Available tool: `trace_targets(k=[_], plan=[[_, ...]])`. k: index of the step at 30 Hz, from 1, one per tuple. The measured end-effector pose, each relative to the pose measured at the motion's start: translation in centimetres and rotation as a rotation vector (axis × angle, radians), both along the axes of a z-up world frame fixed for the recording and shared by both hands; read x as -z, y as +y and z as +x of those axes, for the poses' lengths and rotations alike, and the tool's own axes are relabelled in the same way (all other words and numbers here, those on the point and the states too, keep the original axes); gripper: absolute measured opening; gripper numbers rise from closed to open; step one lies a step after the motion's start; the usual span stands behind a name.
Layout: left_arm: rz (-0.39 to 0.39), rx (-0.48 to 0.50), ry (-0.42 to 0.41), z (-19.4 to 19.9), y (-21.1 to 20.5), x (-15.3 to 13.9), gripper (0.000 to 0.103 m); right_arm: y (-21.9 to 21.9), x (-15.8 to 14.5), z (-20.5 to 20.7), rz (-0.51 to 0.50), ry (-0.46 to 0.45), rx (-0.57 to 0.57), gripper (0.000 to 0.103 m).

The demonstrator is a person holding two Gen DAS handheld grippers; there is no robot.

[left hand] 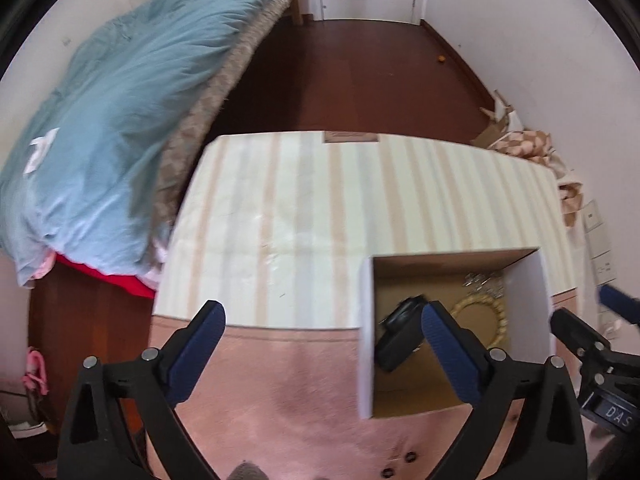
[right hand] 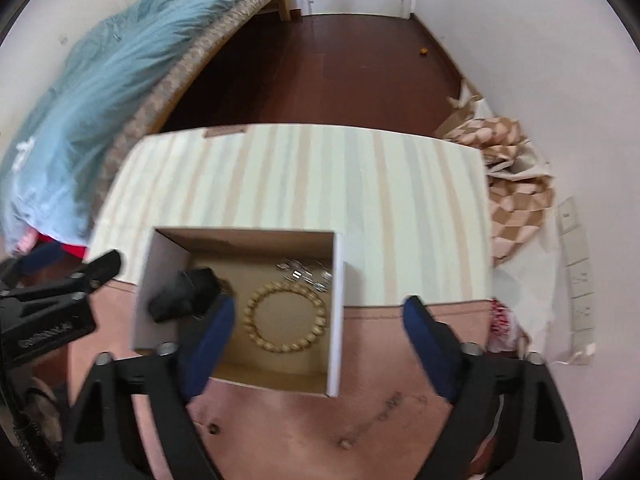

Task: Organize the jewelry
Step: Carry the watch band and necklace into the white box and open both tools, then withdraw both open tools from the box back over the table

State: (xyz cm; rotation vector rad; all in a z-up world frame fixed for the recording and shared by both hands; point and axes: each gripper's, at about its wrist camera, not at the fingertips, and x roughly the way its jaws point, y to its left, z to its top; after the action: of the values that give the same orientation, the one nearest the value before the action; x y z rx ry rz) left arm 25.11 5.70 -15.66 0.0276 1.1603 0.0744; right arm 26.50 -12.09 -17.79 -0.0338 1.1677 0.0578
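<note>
An open cardboard box (right hand: 338,280) stands on the table, also in the left wrist view (left hand: 366,340). Inside lie a gold bead bracelet (right hand: 286,318) (left hand: 498,320), a black object (right hand: 184,294) (left hand: 400,334) and silver jewelry (right hand: 306,272) (left hand: 484,282). A thin chain (right hand: 380,412) and a small ring (right hand: 215,428) lie on the pink cloth in front of the box; two small rings (left hand: 398,465) show in the left wrist view. My left gripper (left hand: 326,322) is open and empty, left of the box. My right gripper (right hand: 320,316) is open and empty above the box's front right.
The table carries a striped cloth (right hand: 320,176) behind and a pink cloth (left hand: 280,380) in front. A bed with a blue duvet (left hand: 112,120) is on the left. Checked fabric and paper (right hand: 516,200) lie right of the table. Dark wooden floor (left hand: 352,72) lies beyond.
</note>
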Motion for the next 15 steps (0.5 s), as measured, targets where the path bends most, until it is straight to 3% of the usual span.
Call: trace_targets(k=[7,15], plan=[[0.017,-0.013,-0.017,-2.8,0.5,0.1,0.101,0.2,1.4,-2.2,-0.035,0.011,0.020,0.097],[0.024,-0.027,-0.041,-5.0,0.5,-0.9,0.101,0.3,0.7,-4.0,-0.018,-0.005,0.041,0.097]])
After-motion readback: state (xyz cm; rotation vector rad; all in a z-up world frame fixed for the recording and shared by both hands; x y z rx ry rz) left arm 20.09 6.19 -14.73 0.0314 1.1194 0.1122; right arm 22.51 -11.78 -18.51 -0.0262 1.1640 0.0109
